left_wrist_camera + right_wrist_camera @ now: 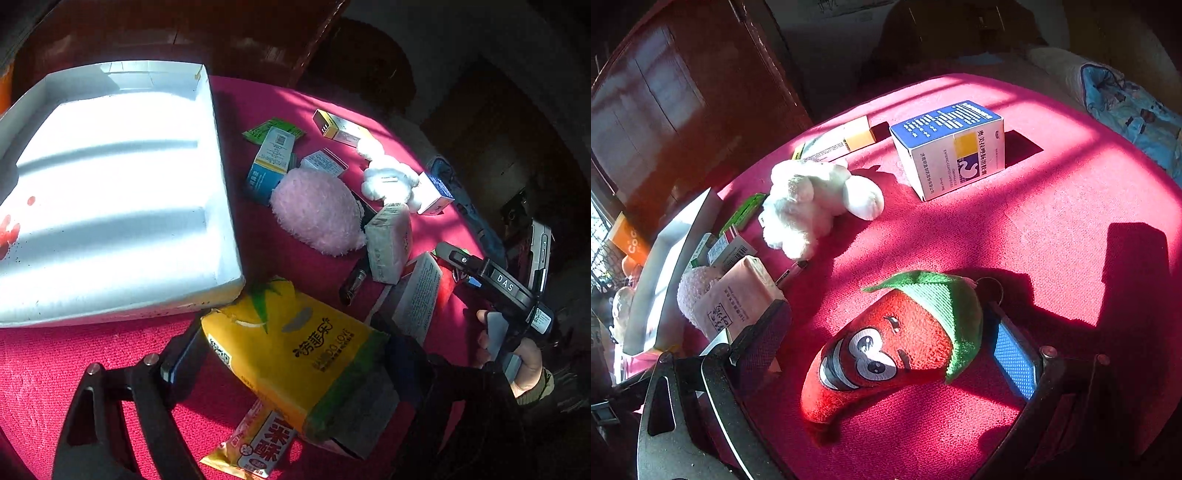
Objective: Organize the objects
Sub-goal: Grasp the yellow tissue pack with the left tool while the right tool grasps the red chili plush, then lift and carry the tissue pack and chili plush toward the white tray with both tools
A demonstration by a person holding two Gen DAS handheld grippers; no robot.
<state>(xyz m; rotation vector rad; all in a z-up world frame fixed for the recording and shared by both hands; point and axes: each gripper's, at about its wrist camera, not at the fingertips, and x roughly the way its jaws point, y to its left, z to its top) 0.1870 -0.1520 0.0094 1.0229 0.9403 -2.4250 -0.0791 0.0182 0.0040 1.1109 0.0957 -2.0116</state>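
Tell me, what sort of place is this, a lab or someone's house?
Most likely a room in a home, not a lab. A table with a red cloth carries household odds and ends: medicine boxes, a yellow tissue pack and plush toys. Dark wooden furniture stands behind.

- Yellow tissue pack point(295, 343): Chinese brand characters with Latin lettering beneath, seemingly "DO JOYE"; smaller print unreadable.
- Snack packet point(255, 443): large red characters "米酥".
- Right gripper point(506, 282), seen from the left wrist: "DAS" in white.
- Blue-white box point(951, 147): Chinese name down one face, "ENTERIC-COATED CAPSULES" partly legible.
- Orange box point(628, 238): "Goo", cut off.
- Other boxes: barcodes, print too small.
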